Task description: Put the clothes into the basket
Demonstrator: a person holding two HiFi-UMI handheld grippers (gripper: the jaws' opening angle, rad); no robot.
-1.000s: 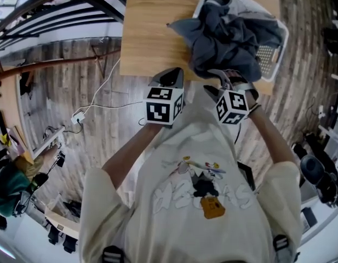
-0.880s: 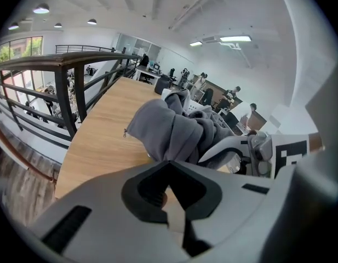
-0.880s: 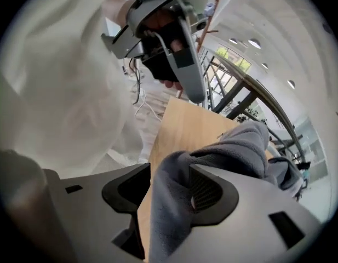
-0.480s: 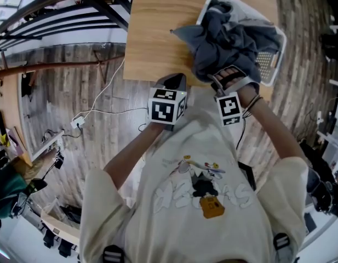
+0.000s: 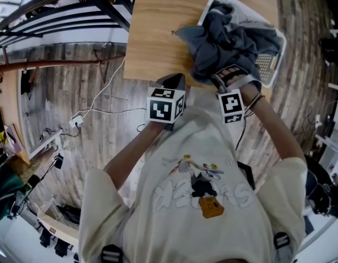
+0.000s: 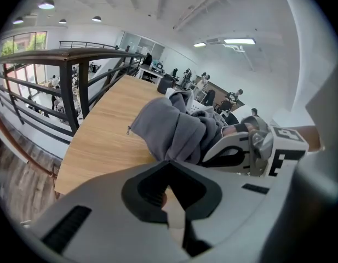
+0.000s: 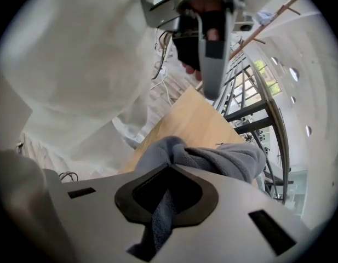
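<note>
- A grey fleece garment (image 5: 229, 40), thick, soft and crumpled, lies heaped in the basket (image 5: 282, 40), with one flap spilling over the rim onto the bench (image 5: 158, 32).
- The right hand-held gripper (image 7: 163, 204) has just closed its jaws on a fold of that fleece and pinches it by the bench's near edge.
- The step probably calls for raising the fold clear of the rim, carrying it over the basket's middle and only then letting go. Limp cloth trails, so the loose flap may drag.
- The basket is white plastic with rounded corners and perforated walls, and sits at the bench's near right corner.
- The left hand-held gripper (image 6: 174, 212), jaws pressed together on nothing, hangs just off the near edge.
- The bench top is smooth, pale wood grain.
</note>
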